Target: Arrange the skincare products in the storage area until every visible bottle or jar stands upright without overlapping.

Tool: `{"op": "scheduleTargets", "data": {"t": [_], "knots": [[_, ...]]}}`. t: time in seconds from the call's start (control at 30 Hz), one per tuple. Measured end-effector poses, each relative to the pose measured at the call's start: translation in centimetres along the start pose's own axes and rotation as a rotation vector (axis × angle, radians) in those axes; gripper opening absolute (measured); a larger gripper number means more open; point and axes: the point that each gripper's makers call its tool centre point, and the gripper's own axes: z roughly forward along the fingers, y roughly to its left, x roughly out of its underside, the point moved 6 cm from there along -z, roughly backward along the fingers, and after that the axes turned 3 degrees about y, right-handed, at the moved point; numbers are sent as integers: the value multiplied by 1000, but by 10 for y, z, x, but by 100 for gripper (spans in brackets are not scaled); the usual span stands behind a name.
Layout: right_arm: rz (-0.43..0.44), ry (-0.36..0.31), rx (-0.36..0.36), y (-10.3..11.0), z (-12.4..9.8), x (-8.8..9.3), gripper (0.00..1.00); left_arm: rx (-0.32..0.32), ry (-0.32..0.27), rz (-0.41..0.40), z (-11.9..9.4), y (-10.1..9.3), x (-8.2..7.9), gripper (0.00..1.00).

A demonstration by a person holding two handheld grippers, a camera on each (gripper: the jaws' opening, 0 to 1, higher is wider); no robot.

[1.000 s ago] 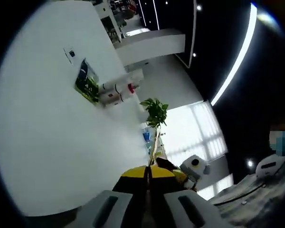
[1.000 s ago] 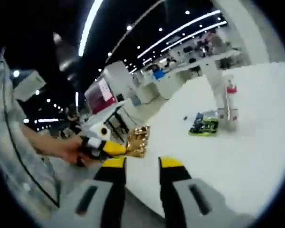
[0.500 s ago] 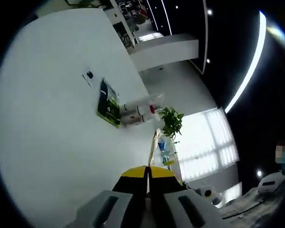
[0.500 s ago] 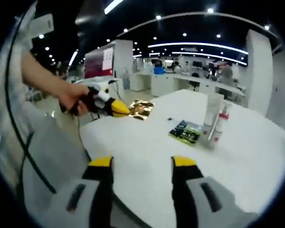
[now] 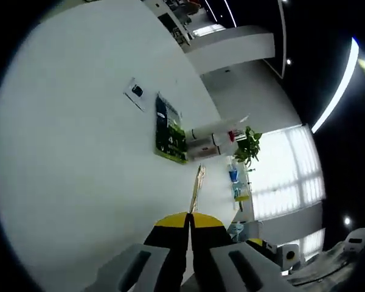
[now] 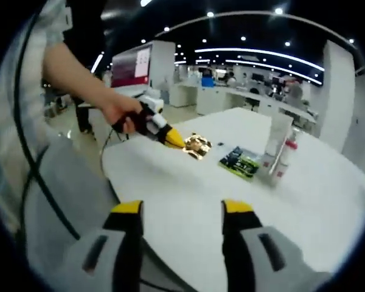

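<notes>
Carrying a thin gold packet [image 5: 197, 182] clamped edge-on between its shut jaws, the left gripper [image 5: 189, 220] is now reaching over the white table [image 5: 67, 152]. In the left gripper view the packet is sticking out ahead of the jaws toward a green and black sachet [image 5: 170, 130], two pale tubes [image 5: 212, 139] just beyond it, and a small flat card [image 5: 135, 92] lying apart. Over the last second these items have been growing larger and sliding toward the middle of this view, so the camera is closing on them. That suggests the packet is being brought in to join the group.

In the right gripper view, the right gripper [image 6: 178, 211] is hanging with its jaws wide apart, holding nothing, at the near edge of the table. The left gripper [image 6: 167, 135] is entering from the left in the person's hand [image 6: 123, 111], its gold packet [image 6: 197, 145] now close beside the sachet [image 6: 240, 162]; a second ago it was still off the table's edge. The two tubes [image 6: 278, 149] are standing upright, close together. By my judgement the packet has yet to be set down.
</notes>
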Motion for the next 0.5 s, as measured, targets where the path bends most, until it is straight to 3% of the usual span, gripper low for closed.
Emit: {"op": "scheduleTargets", "data": {"t": [0.23,0.5], "knots": [[8,20,55,-10,-1,4,49,-40,35,5,5,10,-28,1],[23,39,69,-13,1,7,50,-78,69,13,12,22,-53,1]]}}
